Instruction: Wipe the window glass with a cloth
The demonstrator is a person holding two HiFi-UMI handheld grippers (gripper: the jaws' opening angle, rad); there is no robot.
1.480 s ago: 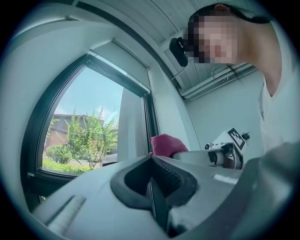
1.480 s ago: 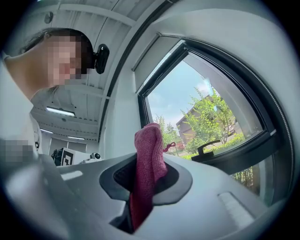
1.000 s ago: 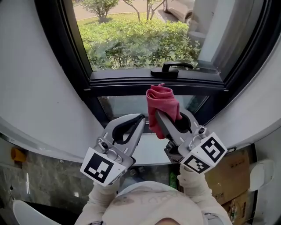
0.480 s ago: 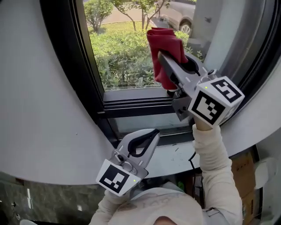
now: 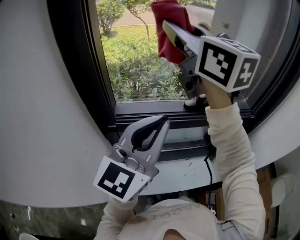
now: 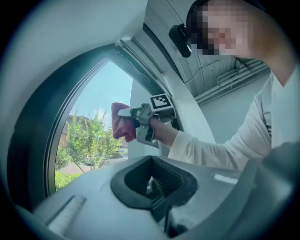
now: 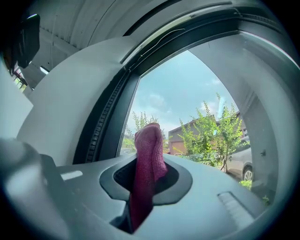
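The right gripper (image 5: 170,32) is raised to the upper part of the clear window glass (image 5: 136,61). Its jaws are clamped tight on a crumpled dark-red cloth (image 5: 174,10), which bunches out past the tips toward the glass; I cannot tell whether it touches. In the right gripper view the cloth (image 7: 147,159) stands pinched between the jaws, with the glass just behind it. The left gripper (image 5: 157,125) hangs below the glass, in front of the black bottom window frame (image 5: 140,112), with its jaws drawn together on nothing.
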